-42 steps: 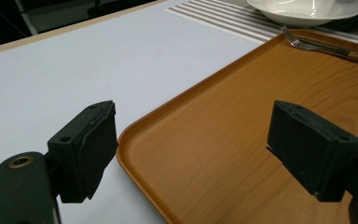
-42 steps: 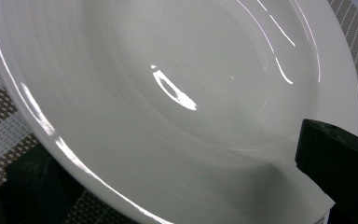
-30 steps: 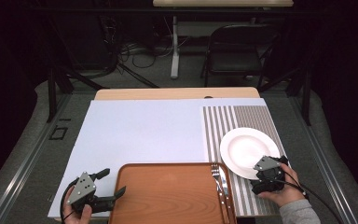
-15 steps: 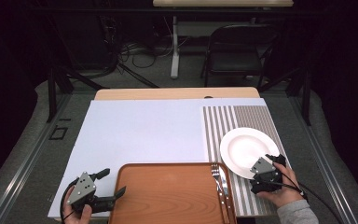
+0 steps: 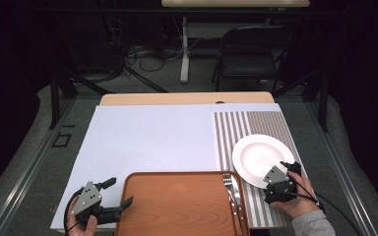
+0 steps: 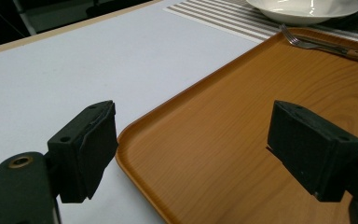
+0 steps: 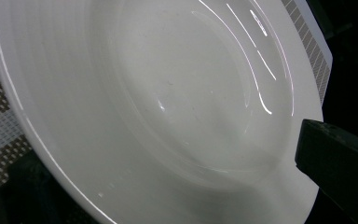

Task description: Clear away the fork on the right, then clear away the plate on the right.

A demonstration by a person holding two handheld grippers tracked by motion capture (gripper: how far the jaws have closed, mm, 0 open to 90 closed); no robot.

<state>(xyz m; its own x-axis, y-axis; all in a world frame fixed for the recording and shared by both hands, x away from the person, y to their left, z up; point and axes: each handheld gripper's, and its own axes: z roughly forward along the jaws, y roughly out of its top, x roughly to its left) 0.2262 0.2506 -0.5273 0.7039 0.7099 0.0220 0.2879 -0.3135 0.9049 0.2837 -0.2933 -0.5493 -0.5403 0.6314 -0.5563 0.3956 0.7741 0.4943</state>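
Your right gripper (image 5: 274,178) sits at the near rim of the round white ceramic plate (image 5: 259,158) on the striped placemat (image 5: 236,128), jaws apart astride it, not clamped. Your left gripper (image 5: 119,202), jaws apart, straddles the wooden tray's (image 5: 177,206) left edge. Lifting remains, I reckon.

Surface (image 5: 187,99): pale wood top, bare strip visible along far edge. White sheet (image 5: 147,142) covers most of it. Landmark: wooden tray (image 5: 177,204), lying on sheet at near edge. Striped placemat (image 5: 256,123) right of tray, touching sheet's right part, running from far edge to near edge. White plate (image 5: 258,157) on placemat, just right of tray's far right corner. Fork (image 5: 229,187) inside tray, along its right rim.
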